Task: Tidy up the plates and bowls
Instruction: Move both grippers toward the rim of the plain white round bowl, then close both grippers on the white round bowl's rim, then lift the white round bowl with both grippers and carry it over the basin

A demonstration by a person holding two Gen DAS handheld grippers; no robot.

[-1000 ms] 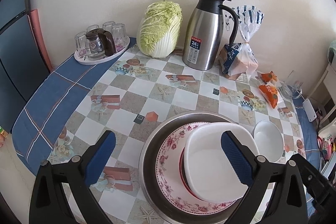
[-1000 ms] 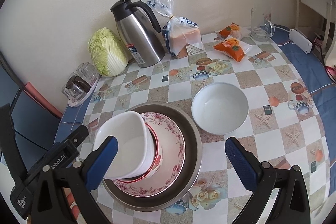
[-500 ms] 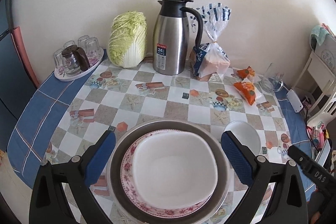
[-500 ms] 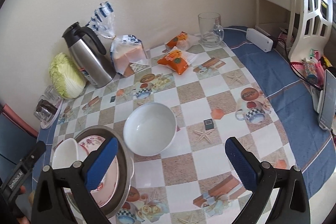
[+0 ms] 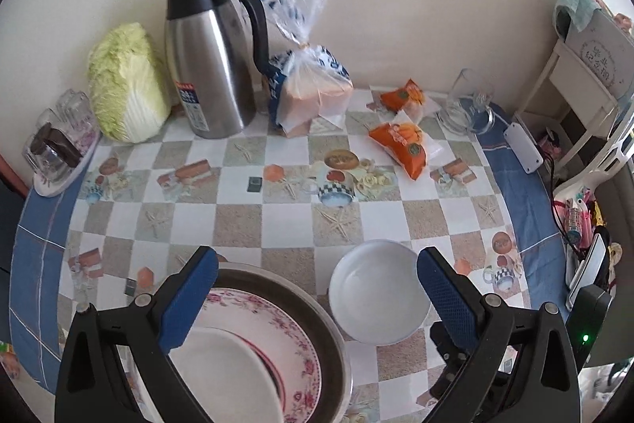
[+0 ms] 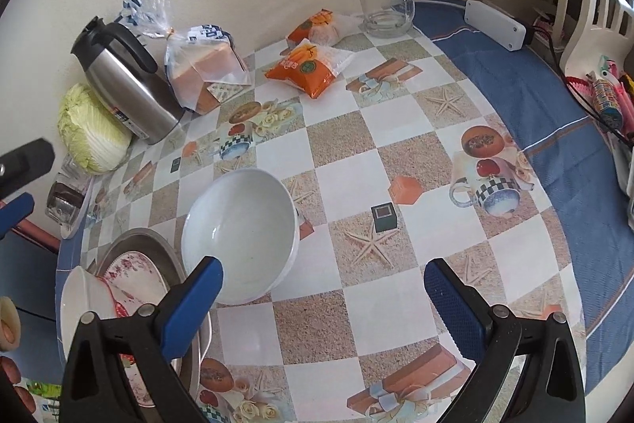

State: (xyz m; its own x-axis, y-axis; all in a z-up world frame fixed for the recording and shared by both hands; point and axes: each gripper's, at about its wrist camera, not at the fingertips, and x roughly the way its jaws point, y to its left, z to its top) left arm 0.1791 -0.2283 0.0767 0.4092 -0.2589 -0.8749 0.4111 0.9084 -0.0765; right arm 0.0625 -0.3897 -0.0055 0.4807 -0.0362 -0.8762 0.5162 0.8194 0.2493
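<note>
A round white bowl (image 5: 378, 298) (image 6: 239, 234) stands alone on the checked tablecloth. Left of it a metal basin (image 5: 317, 308) (image 6: 148, 244) holds a floral plate (image 5: 273, 324) (image 6: 134, 270), with a red-rimmed bowl and a squarish white bowl (image 5: 233, 379) (image 6: 81, 304) stacked on it. My left gripper (image 5: 317, 298) is open and empty, above the gap between basin and round bowl. My right gripper (image 6: 323, 304) is open and empty, just right of the round bowl, near the table's front.
Along the wall stand a steel thermos jug (image 5: 210, 58), a cabbage (image 5: 125, 82), a bagged loaf (image 5: 309, 86), orange snack packs (image 5: 400, 141), a glass mug (image 6: 382, 2) and a tray of glasses (image 5: 59, 149). A white shelf (image 5: 586, 74) stands at the right.
Both grippers have swung right. The basin stack slid to the lower left of each view. The round white bowl now lies nearer both grippers. Jaws stayed open.
</note>
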